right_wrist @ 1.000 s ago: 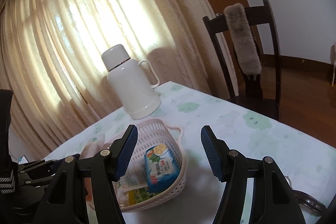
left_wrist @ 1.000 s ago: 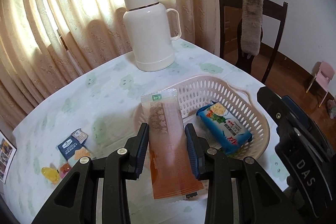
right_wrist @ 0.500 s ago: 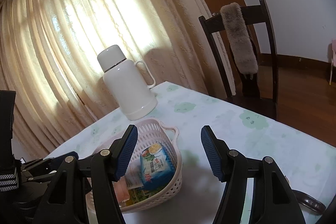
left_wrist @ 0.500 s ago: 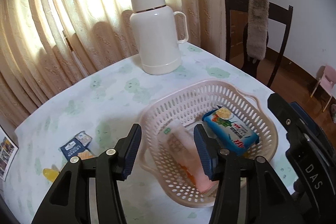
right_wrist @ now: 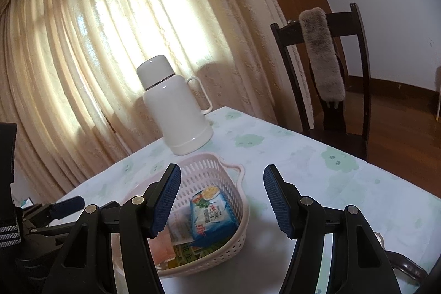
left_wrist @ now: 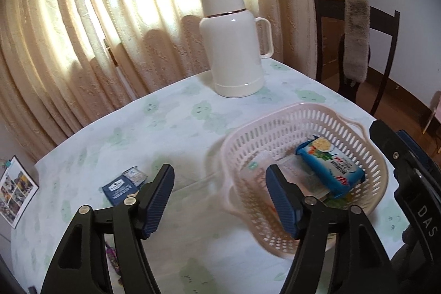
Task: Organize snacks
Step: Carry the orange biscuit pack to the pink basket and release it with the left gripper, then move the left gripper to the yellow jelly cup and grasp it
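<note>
The left gripper point(left_wrist: 220, 197) is opening, with nothing between its jaws; the right gripper point(right_wrist: 222, 200) stands wide and empty. Beyond, the blue snack pack point(left_wrist: 329, 170) lies in the pink basket point(left_wrist: 275, 134). A careless reach toward the dark blue packet point(left_wrist: 120, 188) could knock the basket's rim.

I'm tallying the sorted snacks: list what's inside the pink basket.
Inside the pink basket: a blue snack pack lying on top, a pale orange-tinted packet beside and partly under it, and a green-printed wrapper beneath. Anything lower is covered.
</note>
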`<state>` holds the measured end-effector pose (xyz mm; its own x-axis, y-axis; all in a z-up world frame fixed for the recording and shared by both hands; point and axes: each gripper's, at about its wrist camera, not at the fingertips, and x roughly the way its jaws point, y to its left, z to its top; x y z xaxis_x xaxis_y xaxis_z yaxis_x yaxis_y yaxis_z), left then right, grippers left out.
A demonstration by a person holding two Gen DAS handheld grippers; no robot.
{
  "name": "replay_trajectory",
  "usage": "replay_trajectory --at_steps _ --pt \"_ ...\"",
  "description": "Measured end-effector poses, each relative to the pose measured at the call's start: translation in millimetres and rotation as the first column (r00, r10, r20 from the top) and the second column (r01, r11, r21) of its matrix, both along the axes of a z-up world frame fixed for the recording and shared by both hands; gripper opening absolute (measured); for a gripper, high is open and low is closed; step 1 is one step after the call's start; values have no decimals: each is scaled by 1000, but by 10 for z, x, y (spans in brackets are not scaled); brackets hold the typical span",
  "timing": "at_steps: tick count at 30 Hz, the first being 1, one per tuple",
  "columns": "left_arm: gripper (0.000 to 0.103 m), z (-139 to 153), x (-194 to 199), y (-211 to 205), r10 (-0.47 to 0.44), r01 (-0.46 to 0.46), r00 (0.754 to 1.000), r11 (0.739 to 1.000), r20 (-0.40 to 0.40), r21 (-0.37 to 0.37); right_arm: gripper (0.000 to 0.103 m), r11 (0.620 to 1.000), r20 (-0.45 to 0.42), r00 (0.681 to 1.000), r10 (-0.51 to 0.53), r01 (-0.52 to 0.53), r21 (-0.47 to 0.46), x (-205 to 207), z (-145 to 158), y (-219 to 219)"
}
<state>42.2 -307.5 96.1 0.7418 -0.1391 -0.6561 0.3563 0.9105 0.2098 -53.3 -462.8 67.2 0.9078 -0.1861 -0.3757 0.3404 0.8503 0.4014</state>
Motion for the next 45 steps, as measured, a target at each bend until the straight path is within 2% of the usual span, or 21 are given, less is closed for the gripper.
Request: replay_trajectory --at_steps 4,17,26,31,39,45 --pt "85 -3 -9 115 25 -25 1000 1000 12 1 71 999 -6 999 37 -37 -13 35 -1 77" --pt "90 -38 -13 822 152 -154 988 987 -39 -51 72 991 -19 993 113 -114 -72 99 -23 270" --pt "90 -90 -9 1560 273 -279 959 958 -79 -73 72 983 -40 990 137 -141 -117 133 -48 395" --pt "90 -162 24 1960 345 -353 933 932 -98 -78 72 982 -49 990 134 -140 -129 149 -63 423" --pt "90 -349 203 2389 394 -409 905 909 -159 -82 72 977 -67 991 116 -126 -173 169 -79 506" --pt "76 -523 420 2547 389 -413 895 908 -216 -75 72 965 -88 989 115 -132 -225 199 -86 629"
